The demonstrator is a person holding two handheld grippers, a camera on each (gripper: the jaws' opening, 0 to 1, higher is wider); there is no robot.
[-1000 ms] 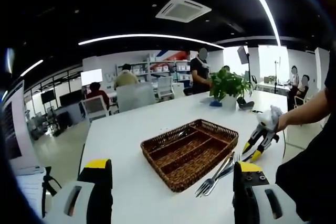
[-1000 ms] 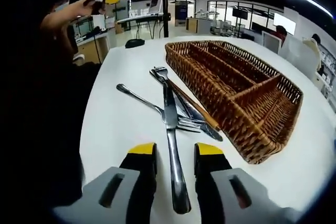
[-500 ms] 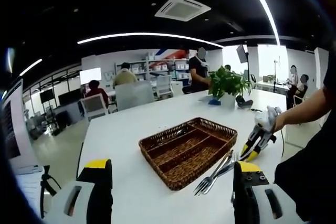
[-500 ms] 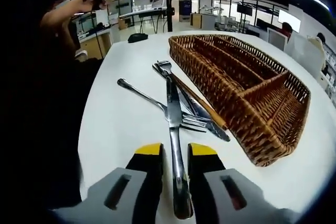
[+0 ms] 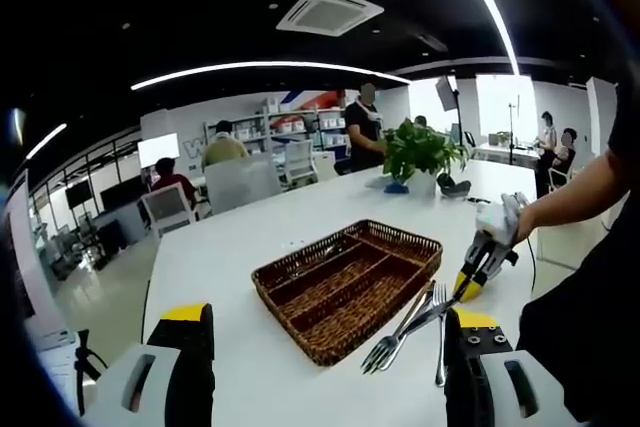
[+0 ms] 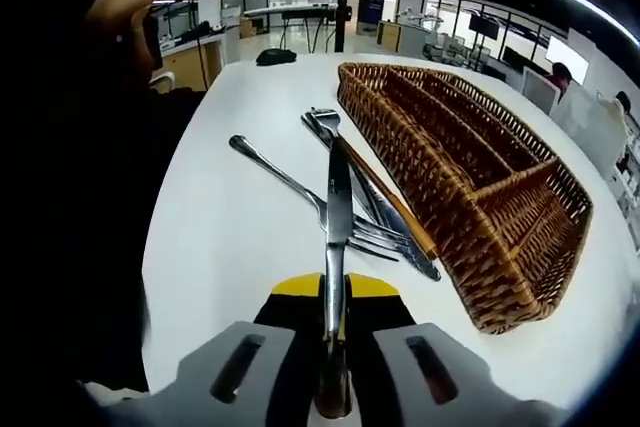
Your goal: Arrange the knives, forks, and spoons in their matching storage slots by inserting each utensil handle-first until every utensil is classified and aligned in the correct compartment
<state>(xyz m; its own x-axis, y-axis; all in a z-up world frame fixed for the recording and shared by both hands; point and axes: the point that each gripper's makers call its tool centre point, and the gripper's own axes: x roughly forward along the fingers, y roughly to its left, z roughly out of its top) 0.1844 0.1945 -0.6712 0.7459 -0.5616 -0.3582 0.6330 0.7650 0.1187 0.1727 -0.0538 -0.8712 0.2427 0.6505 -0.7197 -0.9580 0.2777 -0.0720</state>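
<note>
Right gripper (image 6: 333, 292) clamped on fork (image 6: 337, 207) – left gripper (image 5: 315, 322) agape

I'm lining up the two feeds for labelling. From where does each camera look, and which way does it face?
Left gripper view: rides the raised left gripper, jaws wide apart, looking across the white table at the wicker tray; the person's right arm shows at right.
Right gripper view: rides the right gripper low over the table, looking along a utensil it clamps; the person's left arm shows upper left.
Shared: tray, loose cutlery pile, each other's gripper.
</note>
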